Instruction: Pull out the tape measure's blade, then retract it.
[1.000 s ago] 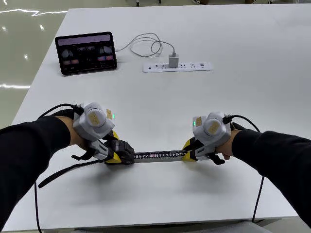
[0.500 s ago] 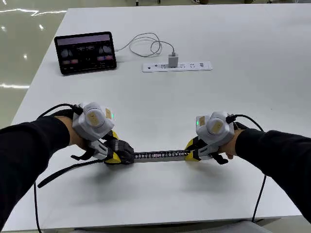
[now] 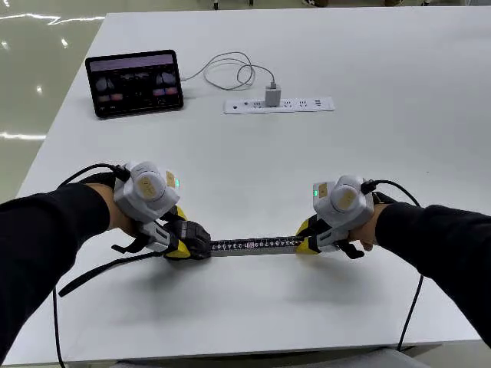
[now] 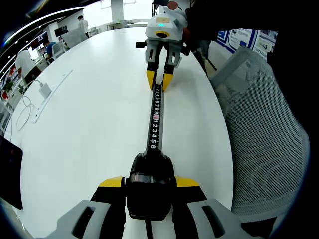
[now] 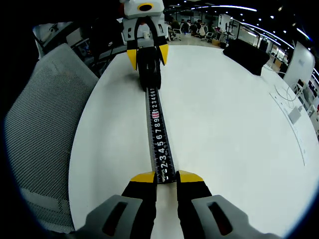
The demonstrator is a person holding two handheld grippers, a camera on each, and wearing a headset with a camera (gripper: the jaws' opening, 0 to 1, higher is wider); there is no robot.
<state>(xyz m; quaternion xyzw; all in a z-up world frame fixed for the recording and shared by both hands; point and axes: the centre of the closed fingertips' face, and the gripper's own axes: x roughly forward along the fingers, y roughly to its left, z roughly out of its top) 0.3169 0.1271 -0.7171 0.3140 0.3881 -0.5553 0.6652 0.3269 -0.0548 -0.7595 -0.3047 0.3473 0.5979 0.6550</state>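
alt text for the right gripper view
The right gripper pinches the end of the blade, which runs across the white table to the tape measure case clamped in the left gripper. A mesh chair is at left.

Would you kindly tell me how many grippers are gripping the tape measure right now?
2. The left gripper clamps the black case at the table's near left; the right gripper pinches the blade's end, to the case's right.

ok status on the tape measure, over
Left gripper shut on tape measure case. Right gripper shut on blade tip, blade stretched flat between them. Tablet, power strip well away.
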